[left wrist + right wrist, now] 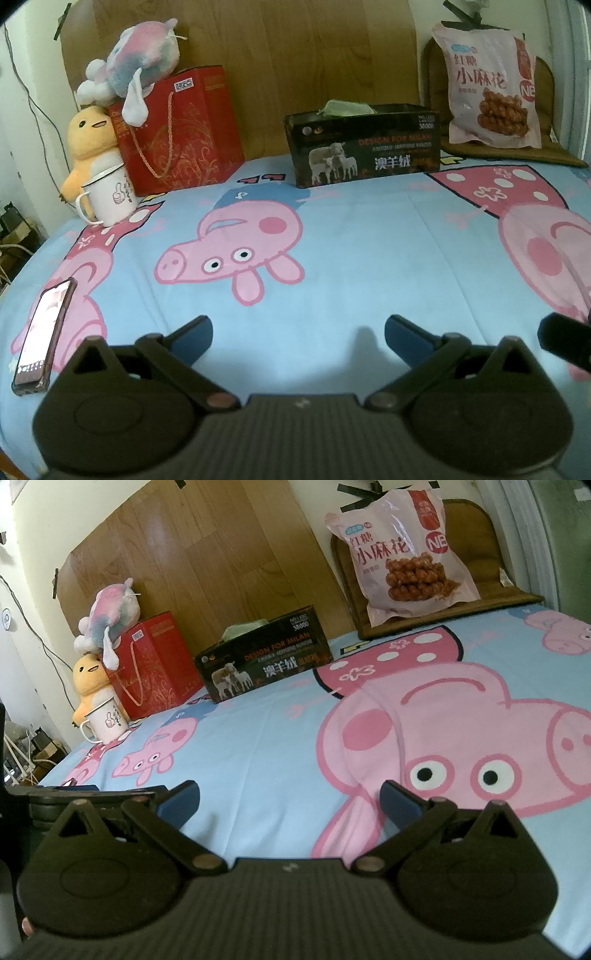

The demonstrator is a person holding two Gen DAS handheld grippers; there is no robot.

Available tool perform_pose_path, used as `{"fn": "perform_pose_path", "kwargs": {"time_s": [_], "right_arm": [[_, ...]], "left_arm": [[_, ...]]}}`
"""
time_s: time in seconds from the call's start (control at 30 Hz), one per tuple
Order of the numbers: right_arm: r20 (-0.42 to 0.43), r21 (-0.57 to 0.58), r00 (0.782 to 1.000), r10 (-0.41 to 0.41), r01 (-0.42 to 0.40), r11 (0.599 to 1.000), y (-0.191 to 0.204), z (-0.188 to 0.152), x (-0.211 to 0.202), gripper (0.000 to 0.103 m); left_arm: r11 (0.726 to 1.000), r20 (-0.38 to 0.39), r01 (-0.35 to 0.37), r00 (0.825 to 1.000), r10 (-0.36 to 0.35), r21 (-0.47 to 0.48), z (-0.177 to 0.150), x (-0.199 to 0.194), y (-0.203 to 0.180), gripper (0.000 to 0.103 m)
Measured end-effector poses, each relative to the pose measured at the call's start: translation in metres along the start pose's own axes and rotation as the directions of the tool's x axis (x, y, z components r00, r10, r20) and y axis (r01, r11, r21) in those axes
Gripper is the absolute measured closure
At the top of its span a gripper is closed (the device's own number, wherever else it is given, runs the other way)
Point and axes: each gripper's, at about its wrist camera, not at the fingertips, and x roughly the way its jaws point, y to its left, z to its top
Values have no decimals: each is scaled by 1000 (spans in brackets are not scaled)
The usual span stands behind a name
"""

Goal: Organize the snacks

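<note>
A pink snack bag [491, 85] with a picture of fried dough twists leans upright at the far right of the bed, on a brown cushion [517, 153]; it also shows in the right wrist view [402, 554]. A black box [365, 147] with sheep on it and an open top stands mid-back, also in the right wrist view [266, 657]. My left gripper [298, 334] is open and empty, low over the blue pig-print sheet. My right gripper [290, 799] is open and empty too, far from the bag.
A red gift bag [181, 129] with a pink plush toy [136, 66] on top, a yellow plush [88, 147] and a white mug [109, 195] stand at the back left. A phone [42, 339] lies at the left. A wooden headboard [258, 55] stands behind.
</note>
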Motion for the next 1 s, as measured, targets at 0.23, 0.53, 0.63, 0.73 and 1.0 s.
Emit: {"fn": "perform_pose_path", "kwargs": {"time_s": [0.23,0.53,0.63,0.73,1.0], "right_arm": [[0,2,1000,0,0,1000,0,0,0,0],[0,3,1000,1,-1,1000,-1,-1,0,0],[1,3,1000,1,-1,1000,-1,-1,0,0],[1,2,1000,0,0,1000,-1,0,-1,0],[35,-28,999,-8,9,1000,2,1,-6,0]], "left_arm": [[1000,-1,-1,1000,1,1,0,1,0,0],[1000,-1,-4,1000,4,3,0,1,-1,0],[1000,2,-5,1000,4,4,0,1,-1,0],[1000,6,-3,1000,3,5,1,1,-1,0],[999,36,37,999,-37,4,5,-7,0,0]]}}
